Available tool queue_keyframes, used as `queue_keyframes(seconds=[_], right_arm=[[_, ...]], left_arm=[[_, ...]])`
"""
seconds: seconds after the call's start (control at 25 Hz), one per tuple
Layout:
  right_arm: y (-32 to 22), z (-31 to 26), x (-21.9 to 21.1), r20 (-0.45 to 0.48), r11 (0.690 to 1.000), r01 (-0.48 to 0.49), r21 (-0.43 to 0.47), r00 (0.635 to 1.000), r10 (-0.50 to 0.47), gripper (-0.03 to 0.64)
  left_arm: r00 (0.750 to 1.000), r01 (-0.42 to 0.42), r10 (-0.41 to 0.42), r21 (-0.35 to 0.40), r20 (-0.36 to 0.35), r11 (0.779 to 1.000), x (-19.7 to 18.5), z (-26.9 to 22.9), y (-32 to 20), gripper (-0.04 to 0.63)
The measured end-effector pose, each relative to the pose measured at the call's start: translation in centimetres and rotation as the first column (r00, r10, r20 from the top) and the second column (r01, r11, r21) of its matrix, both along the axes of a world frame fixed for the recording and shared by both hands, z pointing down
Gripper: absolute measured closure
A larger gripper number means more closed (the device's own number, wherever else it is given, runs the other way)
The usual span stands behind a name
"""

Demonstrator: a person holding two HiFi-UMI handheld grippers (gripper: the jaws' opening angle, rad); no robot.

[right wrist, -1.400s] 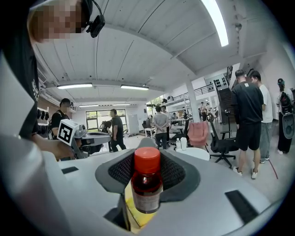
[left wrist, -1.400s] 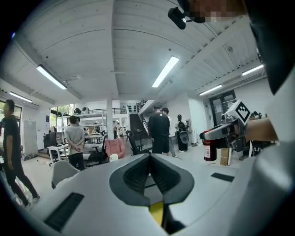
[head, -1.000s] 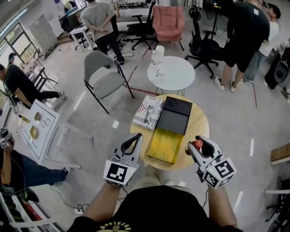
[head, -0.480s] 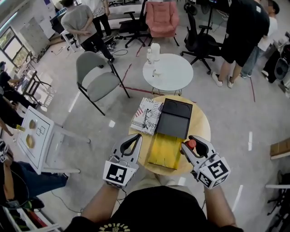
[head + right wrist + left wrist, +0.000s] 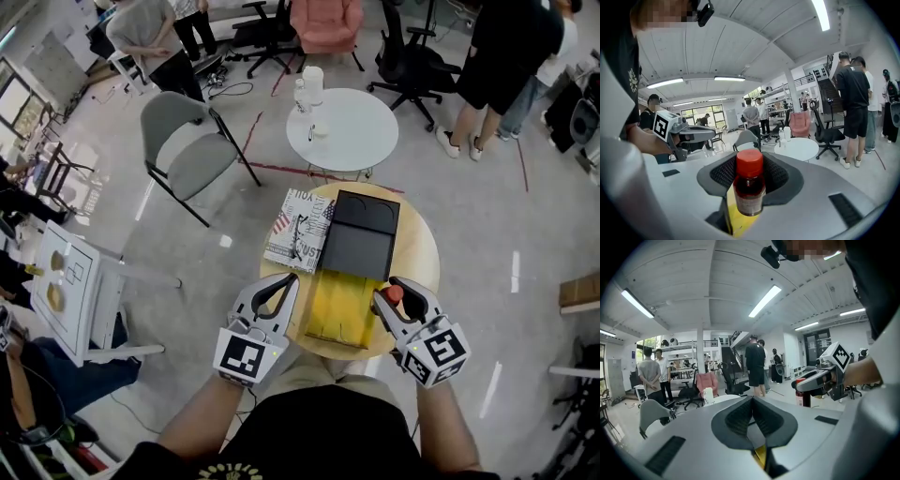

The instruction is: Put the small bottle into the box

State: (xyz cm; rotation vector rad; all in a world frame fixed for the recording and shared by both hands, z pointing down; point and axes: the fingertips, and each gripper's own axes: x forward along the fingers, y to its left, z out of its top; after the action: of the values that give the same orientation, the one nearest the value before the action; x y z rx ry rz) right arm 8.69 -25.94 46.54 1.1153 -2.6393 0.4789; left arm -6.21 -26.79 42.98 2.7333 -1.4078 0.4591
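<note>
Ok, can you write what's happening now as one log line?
left gripper: shut, empty | right gripper: shut on small bottle | box: open, on round table | small bottle not yet in box

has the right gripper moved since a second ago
Yes. The right gripper, holding the small bottle, has shifted left in the head view, closer to the yellow box on the round table.

The head view looks steeply down from close above the box (image 5: pixel 342 300). Both gripper views sit low, facing the far room, sharing the white table (image 5: pixel 797 148).
</note>
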Motion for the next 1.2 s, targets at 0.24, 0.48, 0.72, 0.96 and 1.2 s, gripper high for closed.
queue_keyframes(seconds=[0.24, 0.48, 0.72, 0.96, 1.2], right_arm=[[-0.4, 2.0, -0.3, 0.003, 0.999, -0.023, -0.032, 1.000, 0.023, 0.454], [-1.3, 4.5, -0.5, -0.010, 0.998, -0.035, -0.060, 0.999, 0.034, 0.454], [-2.1, 7.2, -0.9, -0.041, 0.995, -0.041, -0.094, 0.998, 0.037, 0.454], [-2.8, 9.7, -1.3, -0.061, 0.991, -0.041, -0.126, 0.998, 0.034, 0.454], [-3.5, 13.3, -1.5, -0.060, 0.986, -0.055, -0.156, 0.997, 0.046, 0.454]], left_arm=[[0.999, -0.044, 0.044, -0.025, 0.030, 0.999, 0.2, 1.8, -0.5, 0.578], [0.998, -0.058, 0.059, -0.043, 0.018, 0.997, 0.4, 3.4, -1.7, 0.578], [0.998, -0.055, 0.055, -0.055, 0.000, 0.997, 0.1, 5.1, -2.6, 0.578], [0.999, -0.045, 0.045, -0.075, -0.002, 0.996, -0.4, 6.8, -3.0, 0.577], [0.998, -0.054, 0.055, -0.100, 0.007, 0.994, -0.5, 9.0, -3.4, 0.578]])
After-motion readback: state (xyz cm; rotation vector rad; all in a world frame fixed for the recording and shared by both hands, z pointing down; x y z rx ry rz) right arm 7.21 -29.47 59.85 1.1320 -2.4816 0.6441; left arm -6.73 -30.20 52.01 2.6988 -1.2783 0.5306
